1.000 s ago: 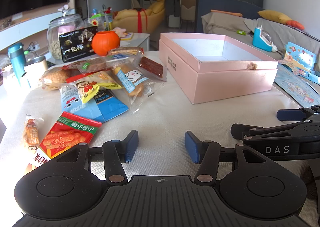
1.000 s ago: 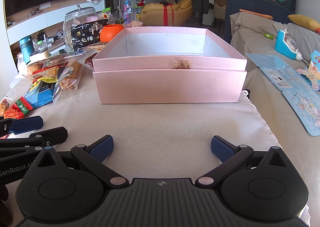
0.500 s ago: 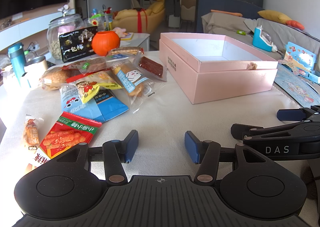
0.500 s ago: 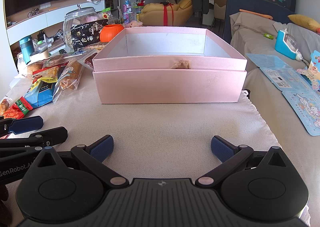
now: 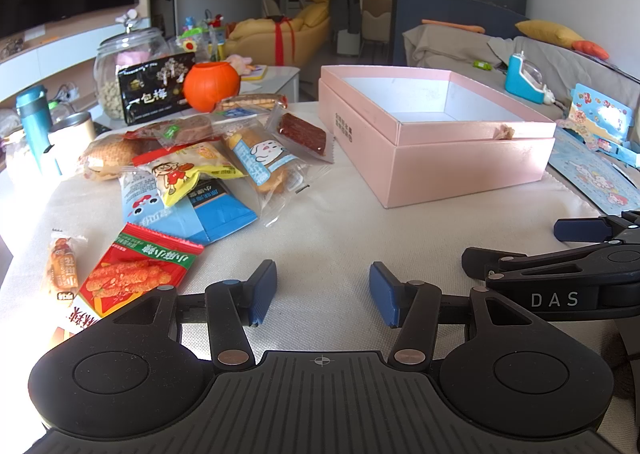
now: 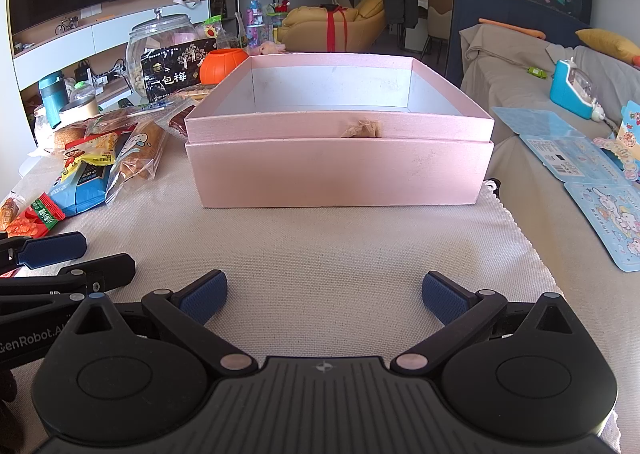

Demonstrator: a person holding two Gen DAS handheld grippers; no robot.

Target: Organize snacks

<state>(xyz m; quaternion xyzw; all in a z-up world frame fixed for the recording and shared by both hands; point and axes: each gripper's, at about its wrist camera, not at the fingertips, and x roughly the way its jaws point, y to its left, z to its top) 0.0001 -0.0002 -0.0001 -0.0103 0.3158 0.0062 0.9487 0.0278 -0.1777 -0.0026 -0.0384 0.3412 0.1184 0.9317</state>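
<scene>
Both grippers empty, jaws apart, over the beige cloth-covered table [image 6: 320, 238].

Left gripper [image 5: 323, 288] reads "GenRobot.AI", right gripper [image 6: 323, 296] "DAS". Heaped plastic-wrapped snack packets [image 5: 200, 170] lie left of the open pink cardboard box [image 6: 340, 158]; a black bag [image 5: 154, 92] printed "一包梅" stands far left.

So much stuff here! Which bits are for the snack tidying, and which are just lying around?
For the job:
- snack packets
- red packet
- pink box, nothing visible in it
- left gripper and right gripper, both open

Just lying about:
- glass jar
- orange pumpkin pot
- teal flask
- sticker sheets
</scene>
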